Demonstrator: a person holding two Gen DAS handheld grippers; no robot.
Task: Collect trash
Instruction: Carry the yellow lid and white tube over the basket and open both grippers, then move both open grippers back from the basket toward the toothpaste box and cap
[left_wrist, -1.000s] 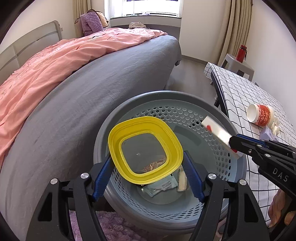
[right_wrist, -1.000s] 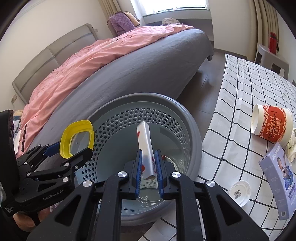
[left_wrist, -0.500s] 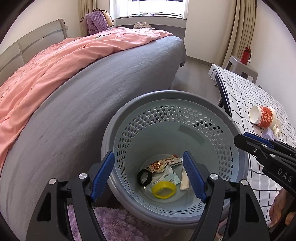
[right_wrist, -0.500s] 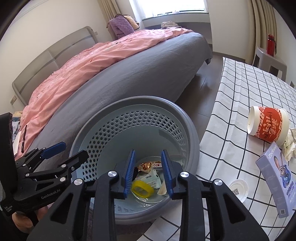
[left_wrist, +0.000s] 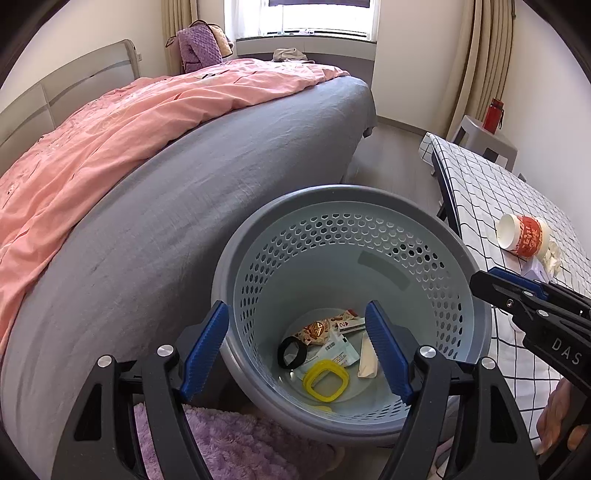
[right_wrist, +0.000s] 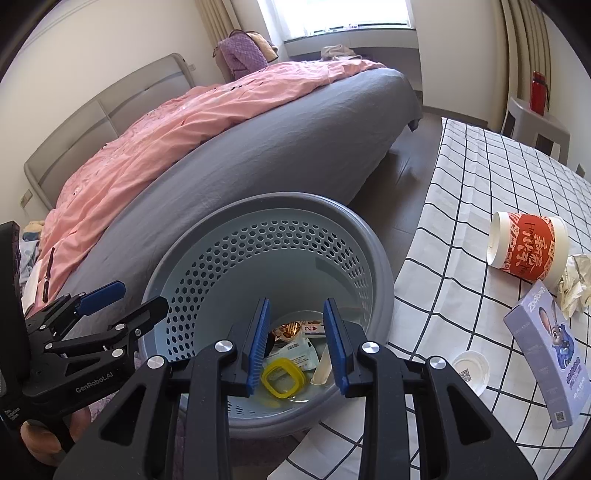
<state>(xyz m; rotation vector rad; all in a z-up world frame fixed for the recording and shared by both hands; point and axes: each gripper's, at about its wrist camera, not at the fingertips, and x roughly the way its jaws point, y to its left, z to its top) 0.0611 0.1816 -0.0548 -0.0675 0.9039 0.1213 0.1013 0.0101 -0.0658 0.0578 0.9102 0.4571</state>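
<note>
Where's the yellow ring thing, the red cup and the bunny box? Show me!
yellow ring (right_wrist: 282, 381), right wrist view: on its near rim, at the bin's bottom.
red cup (right_wrist: 528, 250), right wrist view: on its red printed side, lying on the checked cloth.
bunny box (right_wrist: 550, 350), right wrist view: on its front face.

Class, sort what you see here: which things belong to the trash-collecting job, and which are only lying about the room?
Job:
basket
yellow lid
snack wrapper
paper cup
small white lid
crumpled tissue
purple box

Lying about:
bed
pink duvet
red bottle
purple bag
</note>
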